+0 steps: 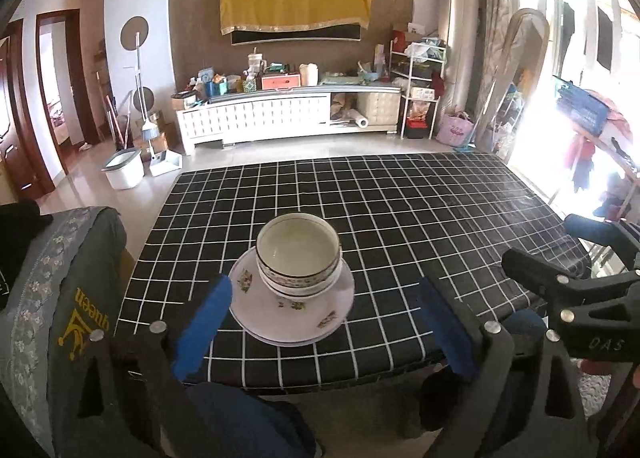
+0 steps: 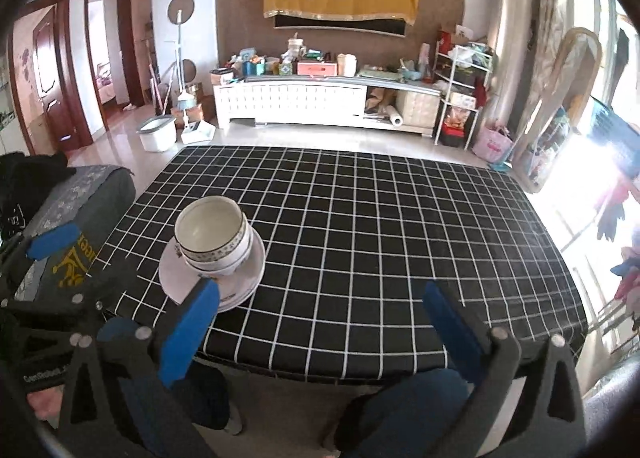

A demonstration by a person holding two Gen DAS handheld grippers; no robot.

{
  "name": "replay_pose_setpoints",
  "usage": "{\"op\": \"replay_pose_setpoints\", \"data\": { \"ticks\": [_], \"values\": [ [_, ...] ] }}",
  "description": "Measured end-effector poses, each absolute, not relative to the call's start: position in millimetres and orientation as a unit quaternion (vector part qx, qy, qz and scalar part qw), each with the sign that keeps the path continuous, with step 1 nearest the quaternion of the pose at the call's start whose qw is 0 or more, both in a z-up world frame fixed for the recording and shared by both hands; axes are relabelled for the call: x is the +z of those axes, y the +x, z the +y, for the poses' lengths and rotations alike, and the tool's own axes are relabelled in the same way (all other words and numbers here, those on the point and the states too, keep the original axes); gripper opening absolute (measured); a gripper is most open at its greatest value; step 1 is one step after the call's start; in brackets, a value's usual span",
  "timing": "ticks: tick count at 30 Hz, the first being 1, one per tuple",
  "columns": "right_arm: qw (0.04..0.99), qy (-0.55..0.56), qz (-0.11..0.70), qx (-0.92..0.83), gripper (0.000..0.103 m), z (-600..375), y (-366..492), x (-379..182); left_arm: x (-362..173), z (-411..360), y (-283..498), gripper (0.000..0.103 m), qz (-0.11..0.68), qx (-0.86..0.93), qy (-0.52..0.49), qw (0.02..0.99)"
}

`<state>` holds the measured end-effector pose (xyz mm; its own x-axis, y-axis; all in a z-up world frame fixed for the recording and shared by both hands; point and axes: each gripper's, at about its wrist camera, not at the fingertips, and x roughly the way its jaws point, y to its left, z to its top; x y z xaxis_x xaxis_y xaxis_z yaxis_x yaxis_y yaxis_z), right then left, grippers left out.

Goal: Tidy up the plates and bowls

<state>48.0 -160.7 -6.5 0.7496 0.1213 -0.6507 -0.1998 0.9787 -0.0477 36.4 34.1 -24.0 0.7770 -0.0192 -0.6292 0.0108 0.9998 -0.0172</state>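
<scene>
I see the bowls [image 1: 299, 254] stacked on the plates [image 1: 292, 310] on the worktop [image 1: 400, 217], so with both tongs [image 1: 320, 322] [image 2: 320, 322] wide apart and empty, I should back off slowly.

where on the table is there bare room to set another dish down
The checked tablecloth is bare from the stack of bowls on plates across to the window-side edge, and behind the stack to the far edge. The near-left corner is crowded: the stack sits there beside the grey chair cover.
</scene>
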Motion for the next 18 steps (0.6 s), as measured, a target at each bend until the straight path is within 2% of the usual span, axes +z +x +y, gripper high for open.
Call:
{"op": "replay_pose_setpoints", "data": {
  "ticks": [18],
  "values": [
    [0.938,-0.039,0.333,0.085,0.103,-173.2,25.8,-10.8,-20.4,12.4,16.7,0.093,0.317,0.009,0.011,0.948]
  ]
}}
